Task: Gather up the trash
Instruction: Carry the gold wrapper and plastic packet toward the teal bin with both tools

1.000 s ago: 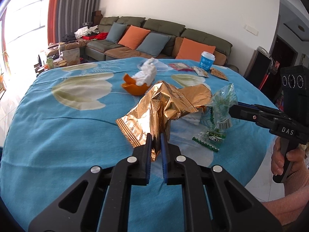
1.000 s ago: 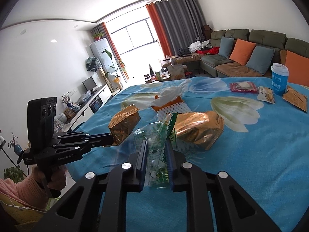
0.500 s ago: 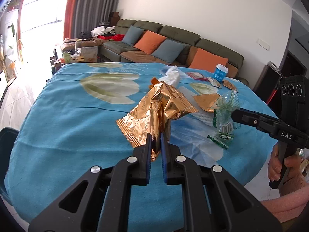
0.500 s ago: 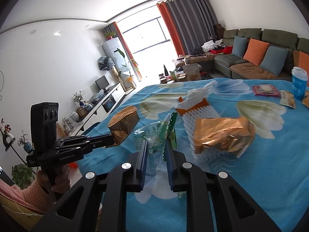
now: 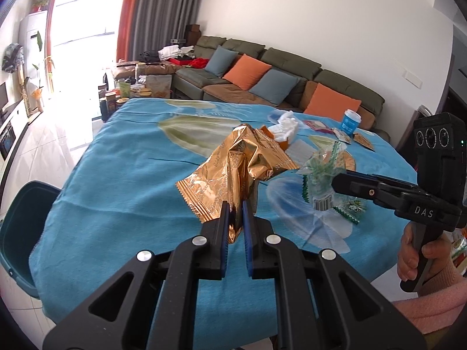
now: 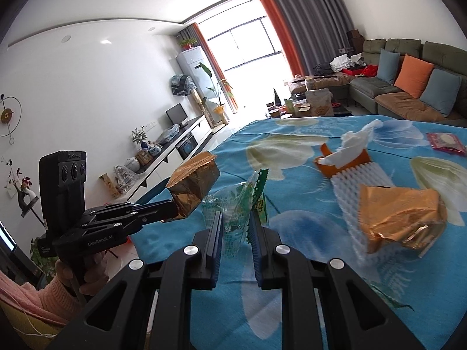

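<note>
From the left wrist camera, the left gripper (image 5: 234, 213) is pinched tight on a crinkly gold foil wrapper (image 5: 233, 166). It holds only the bottom edge. Most of the wrapper sticks up and flops above the blue flowered tablecloth (image 5: 122, 180). A dark teal bin (image 5: 17, 233) peeks out at the left edge of the table, so that is probably where the trash goes. The wrapper is shiny and slippery, so a quick swing might let it slide out and drop on the floor before it gets there. Far back on the table sit a paper cup (image 5: 351, 121) and some small snack packets (image 5: 340, 137), not yet picked up.

From the right wrist camera, the right gripper (image 6: 235, 226) is clamped on a clear plastic wrapper with green edges (image 6: 242, 195). This wrapper is thin and floppy, and the grip looks loose, so it could slip free too. Both hands are close together, so the two wrappers might bump or snag. A second gold wrapper (image 6: 400, 218) lies on a white foam net (image 6: 362, 183), with an orange peel holding a tissue (image 6: 347, 157) just behind. They could be knocked if a hand swings low.
</note>
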`<state>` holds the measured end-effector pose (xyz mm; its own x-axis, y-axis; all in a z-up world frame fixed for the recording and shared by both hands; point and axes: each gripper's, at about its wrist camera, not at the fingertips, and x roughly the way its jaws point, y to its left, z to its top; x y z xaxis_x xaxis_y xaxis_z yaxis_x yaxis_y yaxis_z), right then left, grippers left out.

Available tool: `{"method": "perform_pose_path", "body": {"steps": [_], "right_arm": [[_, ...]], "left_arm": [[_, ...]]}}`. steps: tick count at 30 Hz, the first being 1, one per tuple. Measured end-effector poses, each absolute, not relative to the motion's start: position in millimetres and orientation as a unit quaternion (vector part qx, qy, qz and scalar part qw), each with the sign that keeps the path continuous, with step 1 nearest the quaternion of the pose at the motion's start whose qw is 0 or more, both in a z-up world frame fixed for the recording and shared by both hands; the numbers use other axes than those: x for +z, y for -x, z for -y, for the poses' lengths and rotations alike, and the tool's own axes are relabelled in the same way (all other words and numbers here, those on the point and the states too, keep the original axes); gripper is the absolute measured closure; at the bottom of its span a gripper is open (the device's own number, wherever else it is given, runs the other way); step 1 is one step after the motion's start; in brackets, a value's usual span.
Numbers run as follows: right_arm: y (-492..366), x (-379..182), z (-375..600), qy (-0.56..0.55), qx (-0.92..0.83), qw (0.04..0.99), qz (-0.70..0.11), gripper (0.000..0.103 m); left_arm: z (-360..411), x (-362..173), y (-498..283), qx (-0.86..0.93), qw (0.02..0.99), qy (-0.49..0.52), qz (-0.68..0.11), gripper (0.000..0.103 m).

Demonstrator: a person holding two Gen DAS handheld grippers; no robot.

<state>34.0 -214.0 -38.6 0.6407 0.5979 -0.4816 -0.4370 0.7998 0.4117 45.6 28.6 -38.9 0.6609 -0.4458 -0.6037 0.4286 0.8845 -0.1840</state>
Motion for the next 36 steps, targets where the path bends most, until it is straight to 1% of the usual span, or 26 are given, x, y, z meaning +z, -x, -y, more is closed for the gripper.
{"method": "perform_pose_path", "body": {"steps": [36], "right_arm": [[-76, -30, 101, -0.087, 0.398, 0.854, -0.324, 0.086]], "left_arm": [[-134, -28, -21, -0.116, 0.941, 0.064, -0.312, 0.094]]}}
